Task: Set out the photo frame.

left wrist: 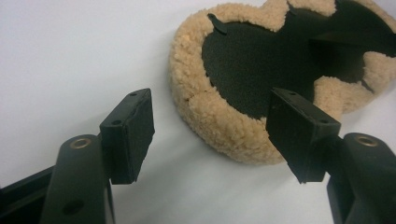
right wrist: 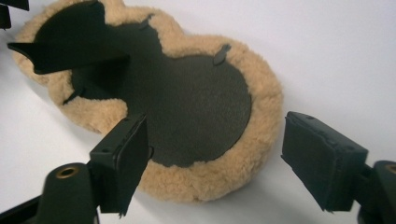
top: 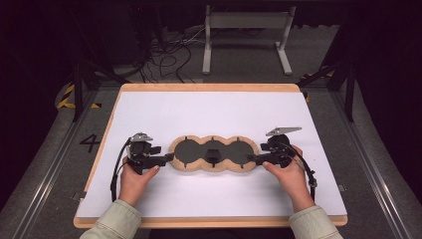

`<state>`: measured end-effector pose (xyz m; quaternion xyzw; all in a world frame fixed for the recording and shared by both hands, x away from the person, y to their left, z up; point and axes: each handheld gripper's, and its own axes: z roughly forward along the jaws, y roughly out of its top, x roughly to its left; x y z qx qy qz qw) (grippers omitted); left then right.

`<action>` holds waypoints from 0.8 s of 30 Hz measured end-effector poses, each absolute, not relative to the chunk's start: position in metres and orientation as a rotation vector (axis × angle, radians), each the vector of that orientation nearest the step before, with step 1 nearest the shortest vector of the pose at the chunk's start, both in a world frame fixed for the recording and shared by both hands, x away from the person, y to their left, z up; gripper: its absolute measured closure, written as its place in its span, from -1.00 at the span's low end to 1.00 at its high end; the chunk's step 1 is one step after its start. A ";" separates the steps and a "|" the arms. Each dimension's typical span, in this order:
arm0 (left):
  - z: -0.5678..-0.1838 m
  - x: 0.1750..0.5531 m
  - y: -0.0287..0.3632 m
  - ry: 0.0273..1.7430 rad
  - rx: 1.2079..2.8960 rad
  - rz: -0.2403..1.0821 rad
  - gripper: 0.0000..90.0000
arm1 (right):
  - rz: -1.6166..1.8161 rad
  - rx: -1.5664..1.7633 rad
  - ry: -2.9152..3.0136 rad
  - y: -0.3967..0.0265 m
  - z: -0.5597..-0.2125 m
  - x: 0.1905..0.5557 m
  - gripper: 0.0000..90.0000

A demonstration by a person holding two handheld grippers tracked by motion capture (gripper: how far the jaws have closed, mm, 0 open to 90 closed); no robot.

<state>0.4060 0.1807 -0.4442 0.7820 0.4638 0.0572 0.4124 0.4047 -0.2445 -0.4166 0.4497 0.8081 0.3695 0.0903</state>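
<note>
Between my two grippers, the three-lobed fleece pad (top: pixel 214 154) lies lengthwise left to right, left gripper (top: pixel 168 158) and right gripper (top: pixel 250 158) gaping empty at its ends.

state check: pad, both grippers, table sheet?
fleece pad: flat on the sheet, dark side up, three joined round lobes, tan fleece rim, not gripped.
left gripper: open, jaws at the pad's left end, pads off the fleece.
right gripper: open, jaws either side of the pad's right end, not pressing.
white sheet: flat on the wooden table.
</note>
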 end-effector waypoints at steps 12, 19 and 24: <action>-0.455 0.415 0.172 1.168 1.995 0.050 -0.38 | 1.008 1.401 2.498 -0.237 -0.436 0.414 -0.62; -0.458 0.418 0.165 1.155 2.019 -0.010 -0.40 | 1.027 1.453 2.508 -0.238 -0.441 0.418 -0.70; -0.458 0.418 0.162 1.147 2.022 -0.006 -0.41 | 1.038 1.444 2.515 -0.238 -0.441 0.418 -0.70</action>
